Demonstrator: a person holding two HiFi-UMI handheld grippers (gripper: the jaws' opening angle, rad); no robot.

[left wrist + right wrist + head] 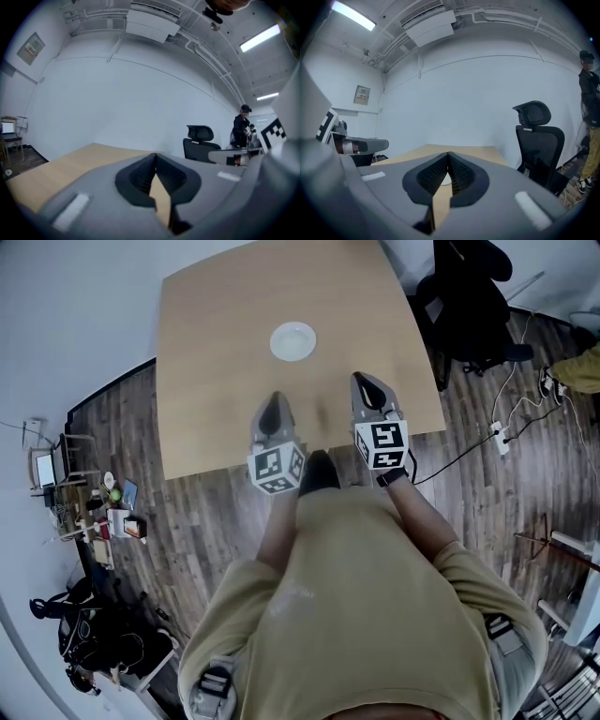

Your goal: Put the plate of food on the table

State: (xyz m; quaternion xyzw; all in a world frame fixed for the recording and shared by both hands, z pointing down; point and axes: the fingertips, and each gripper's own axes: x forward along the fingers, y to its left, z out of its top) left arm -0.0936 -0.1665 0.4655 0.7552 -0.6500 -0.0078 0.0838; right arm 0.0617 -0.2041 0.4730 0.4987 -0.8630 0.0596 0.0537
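A white plate [293,341] lies on the light wooden table [206,381], towards its far middle; I cannot make out food on it. My left gripper [274,401] hovers over the table's near edge, shut with nothing between its jaws. My right gripper [366,382] is beside it to the right, also shut and empty. Both point at the plate, which lies a short way beyond them. In the right gripper view a sliver of the plate [446,179] shows between the closed jaws. The left gripper view shows only the table [61,164] past its shut jaws.
A black office chair [469,296] stands at the table's right side, seen also as the chair [540,140] in the right gripper view. Cables and a power strip [500,437] lie on the wooden floor at right. A cluttered shelf [103,507] stands at left. A person [241,129] stands in the distance.
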